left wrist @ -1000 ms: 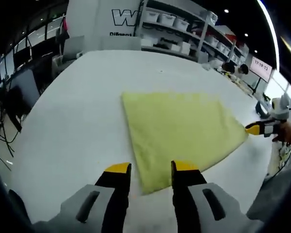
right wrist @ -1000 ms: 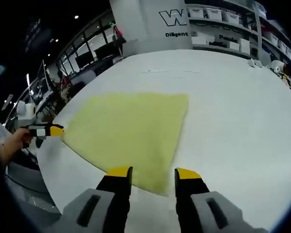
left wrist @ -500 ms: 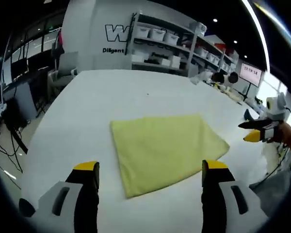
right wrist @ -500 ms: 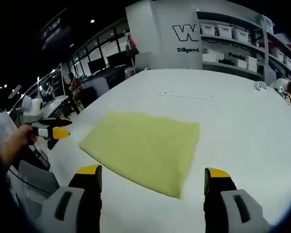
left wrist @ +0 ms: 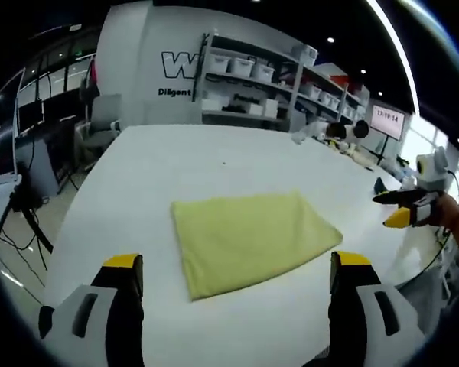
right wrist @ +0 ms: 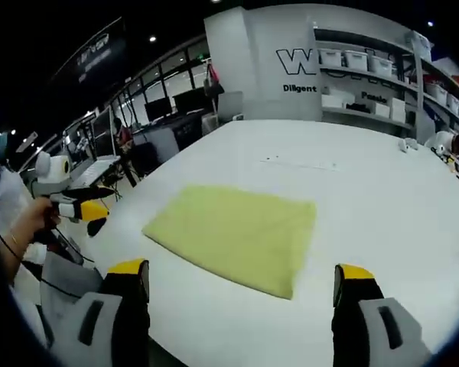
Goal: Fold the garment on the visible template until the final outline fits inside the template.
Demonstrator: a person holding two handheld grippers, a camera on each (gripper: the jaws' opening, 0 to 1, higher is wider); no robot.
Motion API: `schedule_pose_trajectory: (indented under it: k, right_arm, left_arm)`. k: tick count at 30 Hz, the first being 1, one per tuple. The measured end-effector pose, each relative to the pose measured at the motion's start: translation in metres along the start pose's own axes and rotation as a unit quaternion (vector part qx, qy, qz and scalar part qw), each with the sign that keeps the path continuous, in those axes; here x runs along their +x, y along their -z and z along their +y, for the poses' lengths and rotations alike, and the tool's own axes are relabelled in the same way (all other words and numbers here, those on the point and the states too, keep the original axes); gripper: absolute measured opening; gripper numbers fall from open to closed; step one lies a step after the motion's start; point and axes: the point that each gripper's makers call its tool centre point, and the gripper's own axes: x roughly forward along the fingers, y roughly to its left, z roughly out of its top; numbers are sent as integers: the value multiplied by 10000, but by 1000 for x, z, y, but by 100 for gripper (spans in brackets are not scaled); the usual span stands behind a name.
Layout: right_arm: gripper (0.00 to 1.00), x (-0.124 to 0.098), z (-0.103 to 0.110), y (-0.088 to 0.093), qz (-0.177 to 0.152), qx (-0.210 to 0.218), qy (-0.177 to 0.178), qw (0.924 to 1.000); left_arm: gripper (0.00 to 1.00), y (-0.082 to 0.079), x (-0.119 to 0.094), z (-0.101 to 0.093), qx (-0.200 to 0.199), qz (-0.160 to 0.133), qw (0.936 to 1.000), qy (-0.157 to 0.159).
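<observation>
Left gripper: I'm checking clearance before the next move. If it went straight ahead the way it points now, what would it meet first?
Probably the folded yellow cloth on the white table; the open left gripper points at it, though depth is unclear.

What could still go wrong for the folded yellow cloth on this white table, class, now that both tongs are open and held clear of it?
1. The yellow cloth lies free; neither the left tongs nor the right tongs pins it, so the fold may spring open.
2. One corner reaches toward the edge of the white table nearest the person, so a nudge could drag it over.
3. No template outline can be made out, so fit is unconfirmed.
</observation>
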Motion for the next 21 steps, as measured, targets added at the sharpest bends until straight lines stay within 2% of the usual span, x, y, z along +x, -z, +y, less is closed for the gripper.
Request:
schedule_pose_trajectory:
  k: [6,21]
  right_arm:
    - [99,-7,6,7,16,17,-42,10000]
    - [99,-13,11,20,164,-61,-103,9998]
  left_arm:
    - [99,5,-9,-6,1,27,10000,-7]
    - [99,11,-16,-11,-2,72,10000,30]
